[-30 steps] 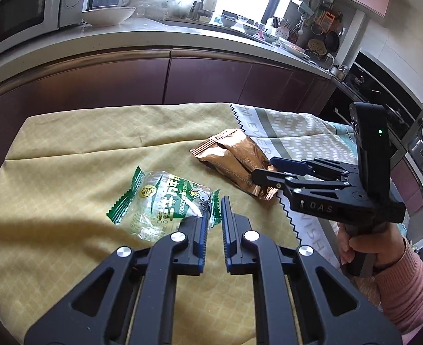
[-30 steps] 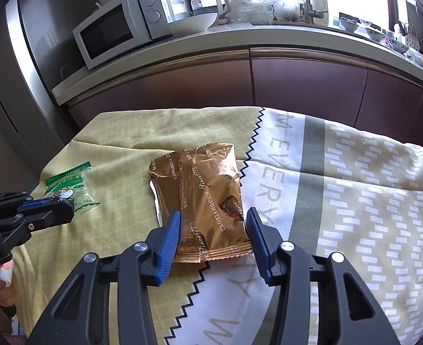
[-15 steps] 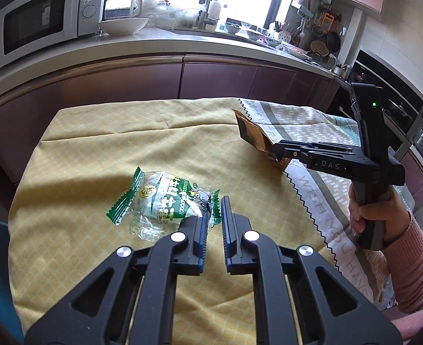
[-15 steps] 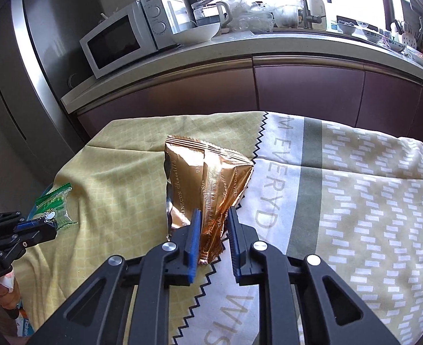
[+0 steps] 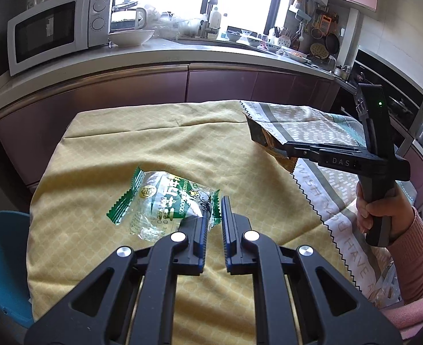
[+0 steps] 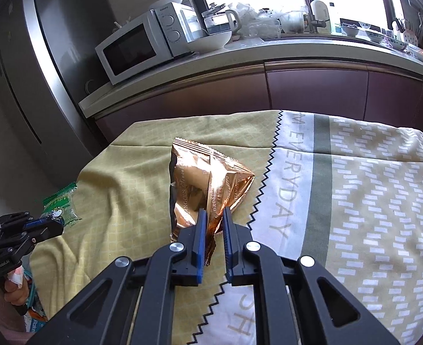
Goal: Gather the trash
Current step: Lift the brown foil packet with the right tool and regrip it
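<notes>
A green-and-clear snack wrapper hangs by its right corner from my left gripper, which is shut on it just above the yellow tablecloth. The right wrist view shows that wrapper at the left gripper, over the cloth's left edge. A crumpled copper foil wrapper stands up between the pads of my right gripper, whose jaws are closing on its lower edge. In the left wrist view the copper wrapper sticks out from the right gripper, lifted off the cloth.
A person's hand in a pink sleeve holds the right gripper. A blue chair stands at the table's left. Behind the table runs a counter with a microwave and a bowl. Some packaging shows below the left hand.
The right gripper's jaws closed onto the copper wrapper and raised it off the cloth, so it now stands on edge. The left gripper drew back from the counter, still holding the green wrapper.
</notes>
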The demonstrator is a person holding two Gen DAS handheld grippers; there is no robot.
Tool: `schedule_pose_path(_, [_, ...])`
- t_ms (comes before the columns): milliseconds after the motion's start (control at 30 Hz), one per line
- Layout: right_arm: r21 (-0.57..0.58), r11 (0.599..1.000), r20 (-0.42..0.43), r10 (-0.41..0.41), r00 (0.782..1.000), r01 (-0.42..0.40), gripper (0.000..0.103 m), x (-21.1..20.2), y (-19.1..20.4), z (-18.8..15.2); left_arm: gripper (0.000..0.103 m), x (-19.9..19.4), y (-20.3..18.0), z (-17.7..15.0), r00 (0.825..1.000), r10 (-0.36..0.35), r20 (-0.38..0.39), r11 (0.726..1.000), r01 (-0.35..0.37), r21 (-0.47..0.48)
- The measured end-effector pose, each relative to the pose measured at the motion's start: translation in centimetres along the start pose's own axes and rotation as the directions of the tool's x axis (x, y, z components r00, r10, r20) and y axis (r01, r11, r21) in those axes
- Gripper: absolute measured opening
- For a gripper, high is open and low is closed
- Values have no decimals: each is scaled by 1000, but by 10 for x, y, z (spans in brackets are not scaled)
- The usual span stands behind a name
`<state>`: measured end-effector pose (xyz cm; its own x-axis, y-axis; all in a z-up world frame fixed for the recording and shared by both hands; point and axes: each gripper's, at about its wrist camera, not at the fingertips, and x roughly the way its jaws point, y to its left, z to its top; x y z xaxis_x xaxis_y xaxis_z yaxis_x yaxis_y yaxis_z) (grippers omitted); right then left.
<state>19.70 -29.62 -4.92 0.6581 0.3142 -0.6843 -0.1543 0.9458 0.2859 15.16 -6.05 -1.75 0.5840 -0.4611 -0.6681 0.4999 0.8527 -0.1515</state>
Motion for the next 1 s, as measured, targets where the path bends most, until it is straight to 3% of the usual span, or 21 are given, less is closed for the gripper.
schedule_pose_path(467, [-39,988,31,148,988,-147,10,-22,51,-17,10,-35,12,-27,1000,23,14,1000,-22,-13])
schedule_pose_path(1000, [-92,967,10,238,971,-236,10,-19,102,-26,10,-71,28,-49,997,68,37,997,-67,-33])
